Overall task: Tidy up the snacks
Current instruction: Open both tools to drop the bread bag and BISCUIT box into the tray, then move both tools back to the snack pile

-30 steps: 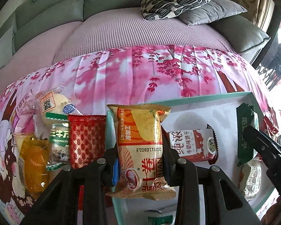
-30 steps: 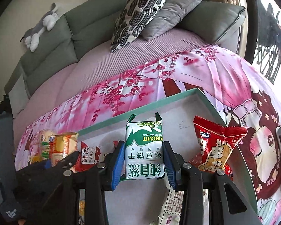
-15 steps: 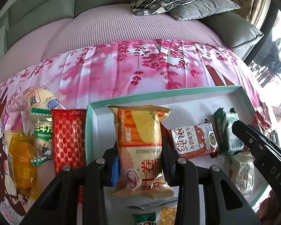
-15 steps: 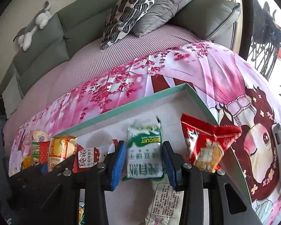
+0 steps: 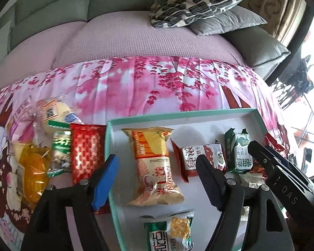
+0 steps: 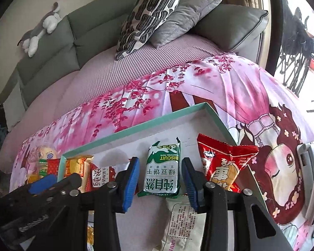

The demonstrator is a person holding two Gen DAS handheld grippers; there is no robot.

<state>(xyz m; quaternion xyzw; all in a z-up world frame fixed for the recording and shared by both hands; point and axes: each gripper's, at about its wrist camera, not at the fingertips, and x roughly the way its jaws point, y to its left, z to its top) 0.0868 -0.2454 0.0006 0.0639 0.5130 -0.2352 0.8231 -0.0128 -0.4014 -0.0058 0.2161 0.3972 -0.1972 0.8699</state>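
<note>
A teal-rimmed white tray [image 5: 178, 115] [image 6: 136, 128] lies on the pink cloth. My left gripper [image 5: 157, 167] is open and empty; the orange-yellow snack pack [image 5: 155, 165] lies flat in the tray between its fingers. My right gripper [image 6: 160, 174] is open and empty; the green-and-white biscuit pack [image 6: 163, 171] lies in the tray between its fingers. The biscuit pack [image 5: 239, 152] also shows in the left wrist view, beside a red-brown biscuit pack [image 5: 198, 159]. A red snack bag [image 6: 221, 163] lies at the tray's right edge.
Outside the tray on the left lie a red patterned pack [image 5: 85, 148], a green pack [image 5: 60, 150], a round bun pack [image 5: 54, 113] and an orange pack [image 5: 33, 167]. A green-yellow pack [image 5: 169, 232] and a white pack [image 6: 184, 219] lie near me. A sofa with cushions [image 6: 150, 14] is behind.
Both grippers have opened and let go of their packs, which now lie in the tray. Both have drawn back a little.
</note>
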